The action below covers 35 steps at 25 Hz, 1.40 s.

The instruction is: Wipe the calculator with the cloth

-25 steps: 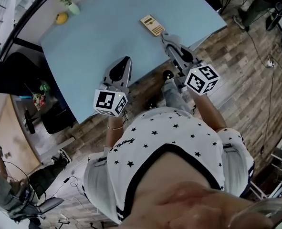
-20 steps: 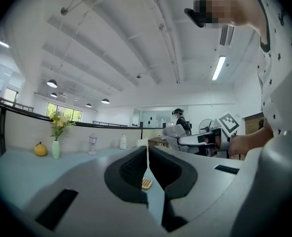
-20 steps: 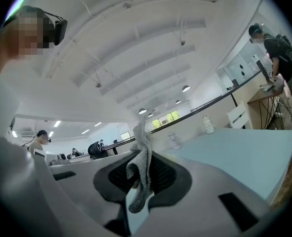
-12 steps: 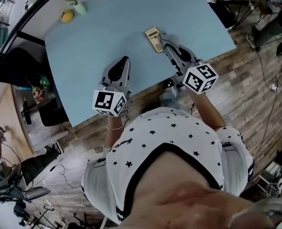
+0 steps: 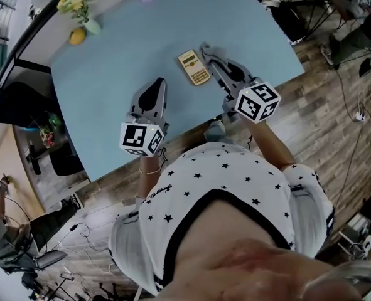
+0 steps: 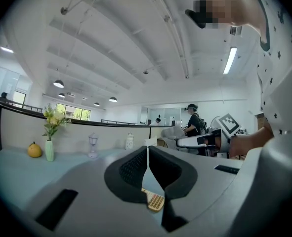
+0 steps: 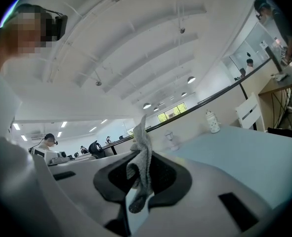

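A tan calculator (image 5: 193,67) lies flat on the light blue table (image 5: 122,49), near its front right part. My right gripper (image 5: 204,47) reaches along the calculator's right side, its tip just past the far end. In the right gripper view that gripper (image 7: 145,156) is shut on a grey cloth (image 7: 142,132), which sticks up above the jaws and hangs below them. My left gripper (image 5: 157,83) hovers left of the calculator, over the table. Its jaws (image 6: 147,154) meet with nothing between them, and the calculator (image 6: 154,200) shows low down behind them.
At the table's far left stand a vase of yellow flowers (image 5: 78,2) and a yellow fruit (image 5: 77,36). A small glass lantern (image 6: 93,144) and a white jar (image 6: 129,141) stand at the far edge. The front edge (image 5: 191,121) runs close to my body, above wooden floor.
Both grippers have moved forward over the table. The right gripper's tip, which was at the calculator's near end, now lies past its far end on the right side.
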Available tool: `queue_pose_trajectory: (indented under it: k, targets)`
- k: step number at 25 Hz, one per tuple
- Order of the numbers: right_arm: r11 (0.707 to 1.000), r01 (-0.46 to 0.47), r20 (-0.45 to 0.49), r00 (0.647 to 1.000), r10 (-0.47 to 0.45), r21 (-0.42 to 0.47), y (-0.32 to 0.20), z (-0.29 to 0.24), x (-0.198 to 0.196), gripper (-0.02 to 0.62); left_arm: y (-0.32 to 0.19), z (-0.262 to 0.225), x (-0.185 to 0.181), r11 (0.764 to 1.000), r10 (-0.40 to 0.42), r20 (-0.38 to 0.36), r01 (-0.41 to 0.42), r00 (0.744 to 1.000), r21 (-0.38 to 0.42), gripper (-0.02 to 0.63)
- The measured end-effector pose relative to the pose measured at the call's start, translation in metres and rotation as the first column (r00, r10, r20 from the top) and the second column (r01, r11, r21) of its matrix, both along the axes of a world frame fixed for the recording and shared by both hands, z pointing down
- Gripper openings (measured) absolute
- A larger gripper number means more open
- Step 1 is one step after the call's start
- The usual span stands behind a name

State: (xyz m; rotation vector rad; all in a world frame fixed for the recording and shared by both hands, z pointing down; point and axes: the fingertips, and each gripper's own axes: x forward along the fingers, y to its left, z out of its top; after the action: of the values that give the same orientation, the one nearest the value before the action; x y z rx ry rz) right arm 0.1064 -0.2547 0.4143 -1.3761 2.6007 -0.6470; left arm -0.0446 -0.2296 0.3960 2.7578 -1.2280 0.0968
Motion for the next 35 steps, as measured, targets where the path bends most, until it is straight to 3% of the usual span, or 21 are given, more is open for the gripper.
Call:
queue_pose_trajectory:
  k: [11, 22, 35]
  targets:
    - [0.997, 0.076, 0.005, 0.997, -0.076, -0.024, -0.044, 0.009, 0.027, 0.048, -0.036, -0.002, 0.029, 0.997, -0.076, 0.025, 0.076, 0.997, -0.004, 0.035]
    - [0.977, 0.205, -0.006, 0.979, -0.205, -0.06, -0.071, 0.031, 0.013, 0.048, -0.047, 0.005, 0.025, 0.98, -0.196, 0.039, 0.197, 0.98, -0.013, 0.035]
    - [0.96, 0.231, -0.114, 0.962, -0.25, -0.155, -0.085, 0.065, -0.032, 0.048, -0.057, -0.001, -0.031, 0.958, -0.284, 0.027, 0.285, 0.958, -0.02, 0.035]
